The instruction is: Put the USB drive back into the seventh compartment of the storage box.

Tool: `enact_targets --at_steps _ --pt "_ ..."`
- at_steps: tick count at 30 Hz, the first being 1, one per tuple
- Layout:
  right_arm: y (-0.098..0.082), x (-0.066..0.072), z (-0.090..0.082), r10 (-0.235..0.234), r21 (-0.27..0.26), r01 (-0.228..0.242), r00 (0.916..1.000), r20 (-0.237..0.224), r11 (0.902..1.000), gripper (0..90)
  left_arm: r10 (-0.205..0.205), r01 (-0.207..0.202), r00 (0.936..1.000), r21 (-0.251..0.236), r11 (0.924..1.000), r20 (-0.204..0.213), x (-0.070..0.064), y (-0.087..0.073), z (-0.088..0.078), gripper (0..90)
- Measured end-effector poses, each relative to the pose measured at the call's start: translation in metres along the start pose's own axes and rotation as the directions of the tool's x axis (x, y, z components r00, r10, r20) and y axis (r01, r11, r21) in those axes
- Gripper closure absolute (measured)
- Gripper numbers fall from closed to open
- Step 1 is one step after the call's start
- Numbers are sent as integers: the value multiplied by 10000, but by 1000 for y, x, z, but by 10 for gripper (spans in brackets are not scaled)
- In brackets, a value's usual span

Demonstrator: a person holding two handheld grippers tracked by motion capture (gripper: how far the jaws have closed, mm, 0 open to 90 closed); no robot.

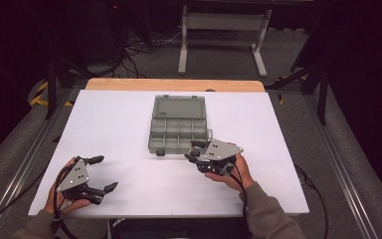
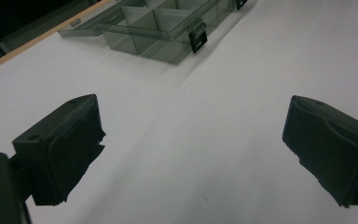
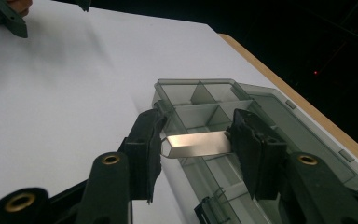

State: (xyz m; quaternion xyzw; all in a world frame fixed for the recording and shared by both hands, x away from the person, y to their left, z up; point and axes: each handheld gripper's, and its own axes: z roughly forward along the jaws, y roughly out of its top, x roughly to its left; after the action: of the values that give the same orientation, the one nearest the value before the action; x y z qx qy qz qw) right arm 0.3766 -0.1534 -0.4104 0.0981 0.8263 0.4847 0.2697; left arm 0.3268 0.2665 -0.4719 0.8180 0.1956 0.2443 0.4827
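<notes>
A grey see-through compartment box (image 1: 178, 130) lies open at the table's middle, its lid (image 1: 179, 106) folded back on the far side. My right gripper (image 1: 193, 151) hovers at the box's near right corner. In the right gripper view its jaws (image 3: 196, 140) are shut on a short shiny metal bar (image 3: 200, 143) held crosswise above the box's compartments (image 3: 205, 98). My left gripper (image 1: 106, 173) rests at the near left of the table, wide open and holding nothing. In the left gripper view its jaws (image 2: 191, 149) frame bare white table, with the box (image 2: 158, 32) farther off.
The white table sheet (image 1: 119, 124) ends at a wooden strip (image 1: 174, 84) on the far side. A white metal stand (image 1: 224, 30) and cables sit on the dark floor beyond. Black latches (image 2: 197, 41) hang on the box's front wall.
</notes>
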Motion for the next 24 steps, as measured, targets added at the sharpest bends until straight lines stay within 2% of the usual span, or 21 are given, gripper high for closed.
enact_targets --at_steps 12,24 --pt "-4 -12 -2 322 -110 -318 9985 439 9994 535 -14 14 10000 17 10000 -24 0 -1 1 57" --pt "-4 -16 6 513 -85 -509 9973 529 9987 535 3 -3 10000 66 10000 -31 1 -1 1 57"
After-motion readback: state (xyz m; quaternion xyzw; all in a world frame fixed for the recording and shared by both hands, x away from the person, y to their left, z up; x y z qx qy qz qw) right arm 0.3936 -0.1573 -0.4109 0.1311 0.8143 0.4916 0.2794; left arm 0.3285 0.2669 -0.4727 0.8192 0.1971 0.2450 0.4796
